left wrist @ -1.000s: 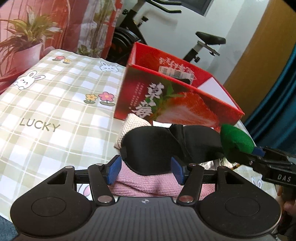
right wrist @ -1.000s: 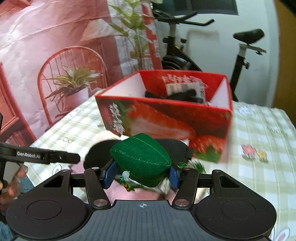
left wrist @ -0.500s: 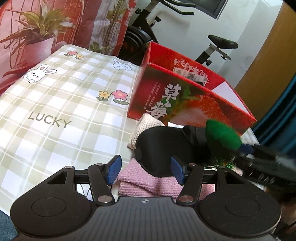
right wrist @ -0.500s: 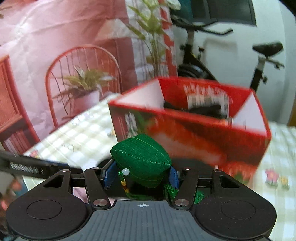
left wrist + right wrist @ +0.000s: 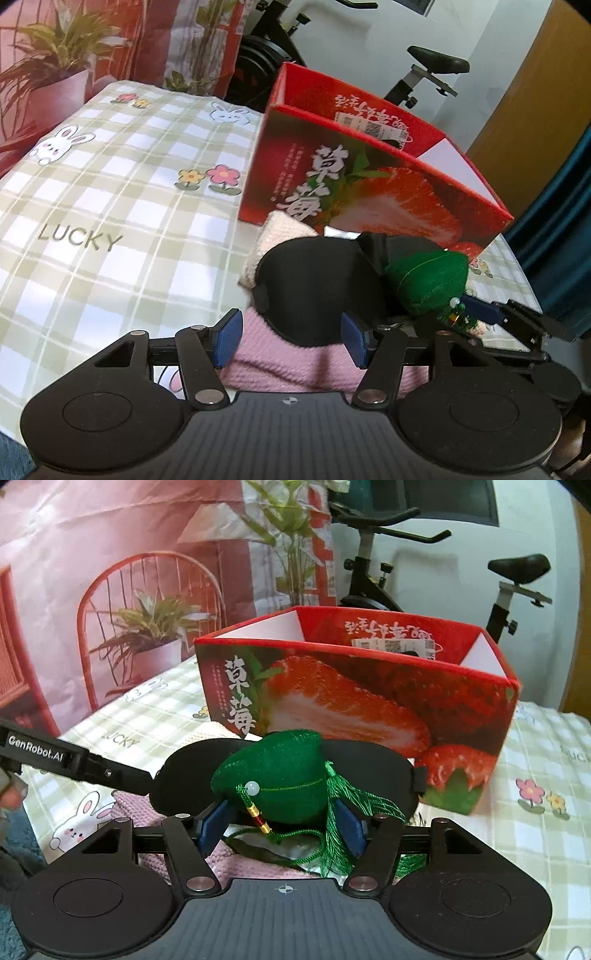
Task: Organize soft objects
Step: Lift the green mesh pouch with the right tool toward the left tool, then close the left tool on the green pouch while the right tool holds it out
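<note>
The right gripper (image 5: 282,825) has just widened its jaws, leaving the green sachet (image 5: 273,771) loose on the black eye mask (image 5: 369,771) before the strawberry box (image 5: 354,709), still unboxed, while the left gripper (image 5: 291,341) hovers half-open, empty.

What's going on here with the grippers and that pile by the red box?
A person is sorting soft things. The right gripper, jaws just opening, has the green pouch between them, resting on the black eye mask. The left gripper hovers open above the pink knit cloth before the strawberry box.
</note>
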`<action>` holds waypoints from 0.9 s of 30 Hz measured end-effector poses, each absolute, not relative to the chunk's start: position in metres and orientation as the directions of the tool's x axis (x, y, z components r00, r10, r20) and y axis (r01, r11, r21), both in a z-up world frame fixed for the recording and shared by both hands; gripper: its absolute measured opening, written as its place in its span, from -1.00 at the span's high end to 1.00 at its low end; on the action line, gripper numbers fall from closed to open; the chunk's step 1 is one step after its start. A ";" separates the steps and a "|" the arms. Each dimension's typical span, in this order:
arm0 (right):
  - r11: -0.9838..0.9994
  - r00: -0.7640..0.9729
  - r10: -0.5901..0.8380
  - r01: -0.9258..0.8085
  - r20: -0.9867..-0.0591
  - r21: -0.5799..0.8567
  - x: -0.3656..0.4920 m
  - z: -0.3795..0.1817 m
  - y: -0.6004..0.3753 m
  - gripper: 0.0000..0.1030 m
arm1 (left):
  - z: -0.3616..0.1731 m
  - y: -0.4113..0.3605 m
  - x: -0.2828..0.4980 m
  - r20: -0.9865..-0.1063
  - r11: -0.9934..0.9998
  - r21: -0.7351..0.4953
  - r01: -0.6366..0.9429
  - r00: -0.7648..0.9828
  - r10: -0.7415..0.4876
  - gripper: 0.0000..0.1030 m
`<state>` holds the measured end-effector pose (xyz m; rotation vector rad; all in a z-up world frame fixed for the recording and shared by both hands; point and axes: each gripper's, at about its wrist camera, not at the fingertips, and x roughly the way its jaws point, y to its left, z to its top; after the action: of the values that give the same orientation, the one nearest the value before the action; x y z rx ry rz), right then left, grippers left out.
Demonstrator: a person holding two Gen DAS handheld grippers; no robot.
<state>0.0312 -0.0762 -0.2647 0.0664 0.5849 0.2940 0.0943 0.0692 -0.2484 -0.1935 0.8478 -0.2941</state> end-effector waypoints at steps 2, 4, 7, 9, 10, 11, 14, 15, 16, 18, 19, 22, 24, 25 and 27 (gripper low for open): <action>0.955 0.799 0.297 -0.257 -0.523 0.150 0.030 -0.265 -0.079 -0.15 | -0.244 0.062 0.100 -0.704 0.935 -0.290 0.203 0.617 -0.352 -0.17; 0.954 0.806 0.299 -0.264 -0.510 0.141 0.030 -0.264 -0.079 -0.15 | -0.238 0.053 0.105 -0.696 0.926 -0.296 0.234 0.611 -0.377 -0.17; 0.951 0.809 0.306 -0.275 -0.501 0.137 0.029 -0.266 -0.080 -0.12 | -0.233 0.036 0.114 -0.694 0.902 -0.327 0.282 0.576 -0.432 -0.17; 0.948 0.806 0.317 -0.277 -0.501 0.154 0.030 -0.267 -0.081 -0.09 | -0.234 0.025 0.121 -0.694 0.885 -0.362 0.293 0.549 -0.465 -0.17; 0.948 0.805 0.319 -0.277 -0.499 0.159 0.030 -0.268 -0.081 -0.09 | -0.235 0.020 0.124 -0.694 0.876 -0.382 0.296 0.534 -0.483 -0.16; 0.947 0.806 0.320 -0.277 -0.498 0.161 0.030 -0.268 -0.081 -0.09 | -0.236 0.015 0.128 -0.690 0.863 -0.408 0.296 0.519 -0.504 -0.16; 0.947 0.807 0.322 -0.278 -0.496 0.161 0.030 -0.268 -0.081 -0.09 | -0.242 0.005 0.134 -0.667 0.821 -0.493 0.287 0.482 -0.569 -0.16; 0.947 0.808 0.320 -0.279 -0.495 0.157 0.030 -0.268 -0.081 -0.09 | -0.245 0.002 0.136 -0.664 0.812 -0.513 0.279 0.470 -0.582 -0.16; 0.947 0.807 0.321 -0.281 -0.495 0.155 0.030 -0.268 -0.081 -0.09 | -0.248 0.000 0.136 -0.663 0.806 -0.524 0.275 0.462 -0.589 -0.16; 0.948 0.807 0.318 -0.280 -0.497 0.151 0.032 -0.268 -0.080 -0.09 | -0.253 -0.003 0.139 -0.672 0.811 -0.519 0.270 0.458 -0.582 -0.16; 0.948 0.807 0.319 -0.281 -0.497 0.151 0.031 -0.268 -0.081 -0.09 | -0.256 -0.003 0.142 -0.671 0.809 -0.525 0.263 0.456 -0.584 -0.16; 0.950 0.810 0.311 -0.278 -0.497 0.142 0.032 -0.267 -0.080 -0.09 | -0.260 0.000 0.143 -0.656 0.794 -0.554 0.252 0.456 -0.602 -0.14; 0.951 0.811 0.309 -0.279 -0.496 0.135 0.034 -0.265 -0.079 -0.13 | -0.261 0.001 0.142 -0.650 0.790 -0.557 0.257 0.458 -0.607 -0.13; 0.951 0.813 0.306 -0.284 -0.495 0.122 0.035 -0.264 -0.078 -0.14 | -0.260 0.003 0.144 -0.648 0.788 -0.559 0.256 0.459 -0.608 -0.13; 0.950 0.814 0.305 -0.294 -0.494 0.101 0.036 -0.263 -0.075 -0.13 | -0.261 0.004 0.144 -0.645 0.787 -0.563 0.253 0.461 -0.610 -0.13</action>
<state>0.0362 -0.0748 -0.2628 0.0201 0.5307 0.3195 0.1440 0.0042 -0.2611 -0.4205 0.9541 -0.5502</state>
